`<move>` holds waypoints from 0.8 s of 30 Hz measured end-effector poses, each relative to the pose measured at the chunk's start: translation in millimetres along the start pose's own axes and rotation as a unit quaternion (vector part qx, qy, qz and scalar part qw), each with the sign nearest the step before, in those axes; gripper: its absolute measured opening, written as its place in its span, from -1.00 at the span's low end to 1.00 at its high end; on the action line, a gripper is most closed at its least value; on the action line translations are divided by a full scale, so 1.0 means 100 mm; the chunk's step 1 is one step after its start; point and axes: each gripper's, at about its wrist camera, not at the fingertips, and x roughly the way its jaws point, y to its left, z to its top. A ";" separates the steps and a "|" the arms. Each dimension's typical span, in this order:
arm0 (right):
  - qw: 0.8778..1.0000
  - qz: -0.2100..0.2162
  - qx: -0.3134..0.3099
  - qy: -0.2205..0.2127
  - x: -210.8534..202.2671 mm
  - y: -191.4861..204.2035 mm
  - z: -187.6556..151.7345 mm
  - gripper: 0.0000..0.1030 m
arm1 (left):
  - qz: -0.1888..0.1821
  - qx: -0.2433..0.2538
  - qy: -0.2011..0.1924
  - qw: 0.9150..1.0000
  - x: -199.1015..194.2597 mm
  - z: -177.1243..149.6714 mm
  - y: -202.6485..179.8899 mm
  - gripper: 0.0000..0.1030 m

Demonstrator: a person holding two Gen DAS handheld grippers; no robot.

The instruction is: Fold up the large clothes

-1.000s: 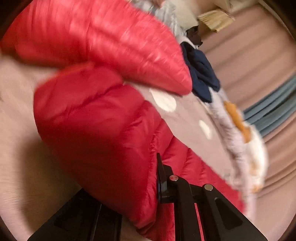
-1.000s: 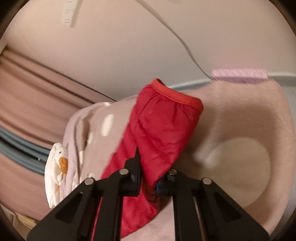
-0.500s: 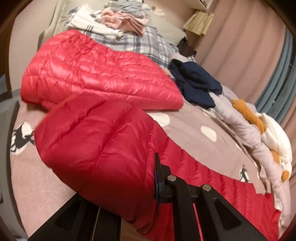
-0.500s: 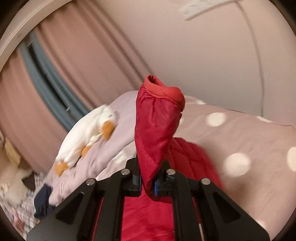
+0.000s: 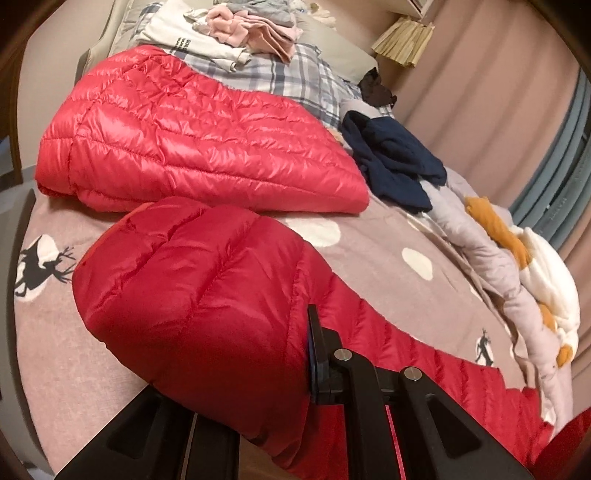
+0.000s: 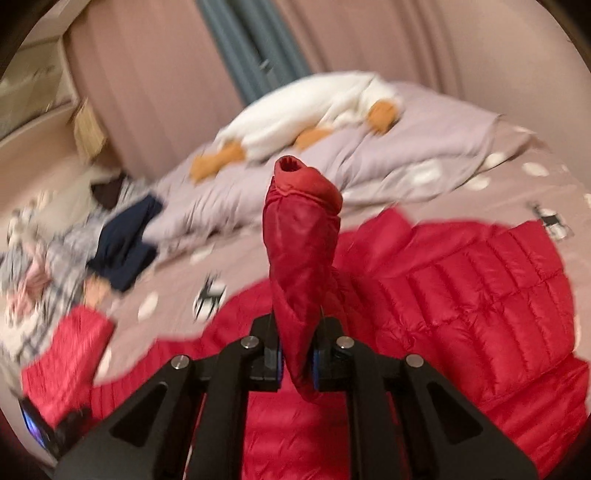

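Observation:
A red down jacket [image 6: 461, 295] lies spread on the bed. My right gripper [image 6: 295, 362] is shut on one red sleeve [image 6: 303, 243], which stands up between the jaws with its cuff on top. My left gripper [image 5: 258, 369] is shut on the other red sleeve [image 5: 199, 295], held just above the blanket; its left finger is hidden under the fabric. A second red down jacket [image 5: 192, 136], folded, lies further up the bed.
The bed has a mauve blanket [image 5: 369, 258] with white dots and deer prints. A navy garment [image 5: 395, 162], a bunched lilac duvet [image 6: 369, 155] with a white plush duck [image 6: 306, 107], and a pile of clothes [image 5: 240, 33] lie around. Curtains [image 6: 184, 74] stand behind.
My right gripper has swung from the wall side round to face the bed and curtains, still holding the sleeve. The left view has steadied, with the sleeve held in much the same place.

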 end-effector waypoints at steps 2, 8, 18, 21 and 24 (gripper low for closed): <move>1.000 0.004 -0.014 0.024 -0.02 0.02 -0.12 -0.64 | -0.002 -0.002 0.004 1.000 0.02 -0.01 -0.01 -0.80; 0.998 -0.009 -0.059 -0.006 -0.26 -0.08 -0.13 0.28 | 0.007 0.003 0.008 1.000 0.03 -0.05 -0.03 -0.80; 0.990 -0.129 -0.040 -0.027 -0.09 -0.67 0.15 0.49 | 0.006 -0.004 0.021 1.000 0.08 -0.04 -0.02 -0.80; 0.987 -0.144 -0.037 0.063 0.43 -0.89 -0.06 0.30 | 0.006 -0.009 0.025 1.000 0.11 -0.02 -0.01 -0.80; 0.979 -0.176 -0.071 0.080 0.66 -0.80 -0.41 0.33 | 0.010 -0.011 0.025 1.000 0.12 -0.02 -0.03 -0.80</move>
